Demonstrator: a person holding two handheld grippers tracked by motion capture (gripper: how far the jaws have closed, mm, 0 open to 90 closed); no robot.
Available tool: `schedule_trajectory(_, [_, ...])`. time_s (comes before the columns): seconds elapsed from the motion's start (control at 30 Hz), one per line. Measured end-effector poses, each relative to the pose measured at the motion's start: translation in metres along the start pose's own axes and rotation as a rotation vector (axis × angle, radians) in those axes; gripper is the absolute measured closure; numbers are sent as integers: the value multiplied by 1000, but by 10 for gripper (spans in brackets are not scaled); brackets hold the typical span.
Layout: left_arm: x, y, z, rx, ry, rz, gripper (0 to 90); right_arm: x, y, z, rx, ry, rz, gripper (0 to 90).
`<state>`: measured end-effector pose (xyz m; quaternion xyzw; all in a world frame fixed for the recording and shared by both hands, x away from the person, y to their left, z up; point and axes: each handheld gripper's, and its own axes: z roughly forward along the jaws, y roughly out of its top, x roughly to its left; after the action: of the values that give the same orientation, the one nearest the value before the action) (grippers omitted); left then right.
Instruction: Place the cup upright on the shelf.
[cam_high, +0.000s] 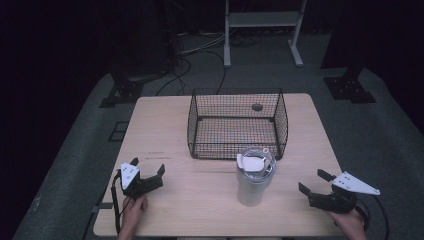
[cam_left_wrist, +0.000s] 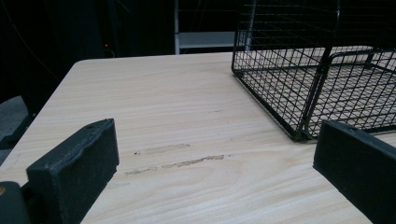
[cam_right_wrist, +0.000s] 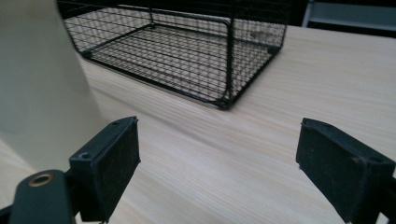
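Both of my grippers rest low on the tabletop (cam_high: 165, 125), left gripper (cam_high: 148, 172) at 8 o'clock and right gripper (cam_high: 315, 182) at 4 o'clock, jaws wide and holding nothing. The lidded tumbler (cam_high: 254, 176) stands upright at 6 o'clock, just in front of the empty wire basket (cam_high: 237, 123). I judge this the approach step: next I must bring my right jaws around the tumbler's body, square on.

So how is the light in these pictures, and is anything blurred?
High view: dim, the room around the table nearly black, the tumbler a little soft. Left gripper view: brighter, the basket sharp, the near jaws soft. Right gripper view: the tumbler is close and blurred at the left edge.
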<state>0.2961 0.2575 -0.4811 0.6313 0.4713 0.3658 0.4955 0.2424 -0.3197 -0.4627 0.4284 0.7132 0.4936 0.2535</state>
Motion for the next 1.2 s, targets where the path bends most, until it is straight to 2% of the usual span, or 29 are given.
schedule_trajectory(0.43, [0, 0, 0, -5, -8, 0, 0, 17, 15, -8, -12, 82, -79, 126])
schedule_trajectory(0.5, [0, 0, 0, -6, -7, 0, 0, 21, 19, -8, -6, 110, -91, 125])
schedule_trajectory(0.67, [0, 0, -1, -7, -9, 1, 0, 34, 29, -5, 1, 147, -141, 126])
schedule_trajectory(0.97, [1, 0, -1, -7, -11, 1, 0, 49, 35, 1, 9, 203, -165, 125])
schedule_trajectory(1.2, [0, 0, -1, -7, -14, 4, 0, 66, 43, 8, -3, 283, -191, 114])
